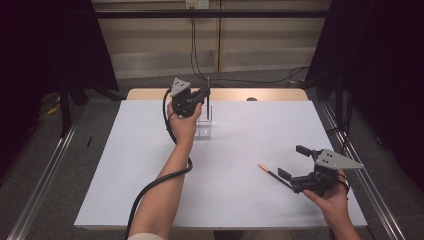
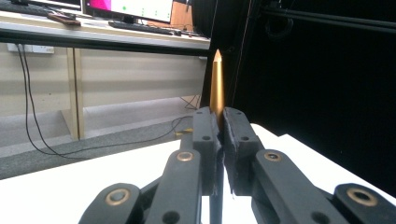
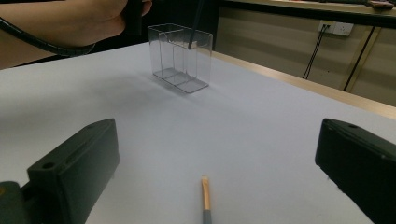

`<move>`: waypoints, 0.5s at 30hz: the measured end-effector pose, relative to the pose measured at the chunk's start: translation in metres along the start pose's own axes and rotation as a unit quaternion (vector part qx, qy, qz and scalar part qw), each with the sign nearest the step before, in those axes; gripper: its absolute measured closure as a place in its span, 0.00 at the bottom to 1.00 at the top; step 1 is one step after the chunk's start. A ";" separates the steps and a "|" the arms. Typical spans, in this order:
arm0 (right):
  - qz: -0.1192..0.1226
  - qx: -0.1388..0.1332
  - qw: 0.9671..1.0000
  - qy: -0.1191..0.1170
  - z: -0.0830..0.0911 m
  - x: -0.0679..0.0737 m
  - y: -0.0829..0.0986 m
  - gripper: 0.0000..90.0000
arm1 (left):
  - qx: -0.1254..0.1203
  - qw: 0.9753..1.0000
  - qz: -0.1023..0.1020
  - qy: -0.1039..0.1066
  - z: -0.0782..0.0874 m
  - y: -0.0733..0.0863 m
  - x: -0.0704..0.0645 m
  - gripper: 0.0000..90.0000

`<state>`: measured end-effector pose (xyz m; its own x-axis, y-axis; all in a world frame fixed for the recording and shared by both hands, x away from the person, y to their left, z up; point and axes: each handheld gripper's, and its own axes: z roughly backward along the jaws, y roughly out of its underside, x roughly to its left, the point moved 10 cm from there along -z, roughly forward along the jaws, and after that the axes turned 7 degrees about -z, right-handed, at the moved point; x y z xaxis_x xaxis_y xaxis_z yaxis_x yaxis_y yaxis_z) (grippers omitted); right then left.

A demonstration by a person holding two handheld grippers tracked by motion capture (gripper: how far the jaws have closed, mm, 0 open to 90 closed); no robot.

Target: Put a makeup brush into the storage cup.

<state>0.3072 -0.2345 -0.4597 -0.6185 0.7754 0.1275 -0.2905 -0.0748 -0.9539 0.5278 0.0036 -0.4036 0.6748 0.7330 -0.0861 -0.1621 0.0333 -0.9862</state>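
Note:
My left gripper (image 1: 205,93) (image 2: 220,122) is shut on a thin black pen (image 1: 208,106) with a gold tip (image 2: 216,84), held upright. The pen's lower end dips into a clear plastic box (image 1: 204,128) (image 3: 180,58) that stands on the far middle of the white table (image 1: 235,200). A second black pen with a gold end (image 1: 272,173) (image 3: 205,198) lies flat on the table at the near right. My right gripper (image 1: 292,161) (image 3: 215,154) stands open just above the table, one jaw on either side of that pen's near part, not touching it.
A small dark object (image 1: 251,99) lies on the wooden strip (image 1: 280,94) at the table's far edge. Metal rails (image 1: 45,170) run along both sides, and cables (image 1: 240,80) lie on the floor beyond. Black curtains hang left and right.

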 end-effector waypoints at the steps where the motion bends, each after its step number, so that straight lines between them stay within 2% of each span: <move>1: 0.000 0.000 1.000 0.000 0.000 0.000 0.000 0.00 | 0.001 1.000 0.001 -0.001 0.000 0.001 0.000 0.94; 15: 0.000 0.002 1.000 -0.003 0.000 0.001 0.000 0.00 | 0.005 1.000 0.001 -0.003 0.000 0.009 0.000 0.94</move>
<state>0.3066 -0.2337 -0.4599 -0.6227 0.7717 0.1292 -0.2929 -0.0768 -0.9531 0.5263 0.0034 -0.4121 0.6703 0.7369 -0.0878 -0.1707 0.0379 -0.9846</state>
